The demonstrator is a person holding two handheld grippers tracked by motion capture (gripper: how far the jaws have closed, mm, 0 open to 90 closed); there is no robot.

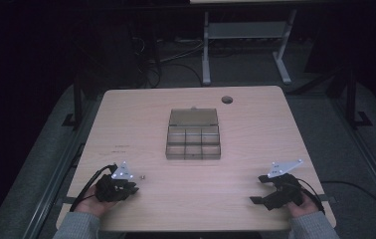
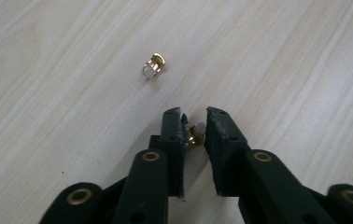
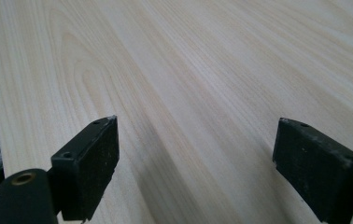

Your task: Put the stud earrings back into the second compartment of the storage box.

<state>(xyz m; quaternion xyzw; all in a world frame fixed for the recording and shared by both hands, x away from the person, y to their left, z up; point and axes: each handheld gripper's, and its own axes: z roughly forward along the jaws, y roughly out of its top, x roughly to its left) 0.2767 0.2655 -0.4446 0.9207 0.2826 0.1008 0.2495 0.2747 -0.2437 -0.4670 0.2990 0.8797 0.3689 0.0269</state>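
Note:
A small brass fitting with a white end [image 2: 196, 132] lies on the light wooden table [image 1: 255, 129] between the jaws of my left gripper [image 2: 194, 114], whose pads touch it on both sides. A second brass fitting [image 2: 154, 66] lies loose a little beyond the jaw tips, seen as a tiny speck [image 1: 143, 176] in the high view. There, my left gripper [image 1: 130, 188] sits near the table's front left. My right gripper [image 1: 258, 189] rests at the front right, open, with bare wood between its jaws [image 3: 195, 140].
A clear plastic compartment box [image 1: 193, 158] with its lid raised stands at the table's middle, toward the back. A round cable hole [image 1: 227, 99] sits near the far edge. Metal desk legs and cables stand on the dark floor behind.

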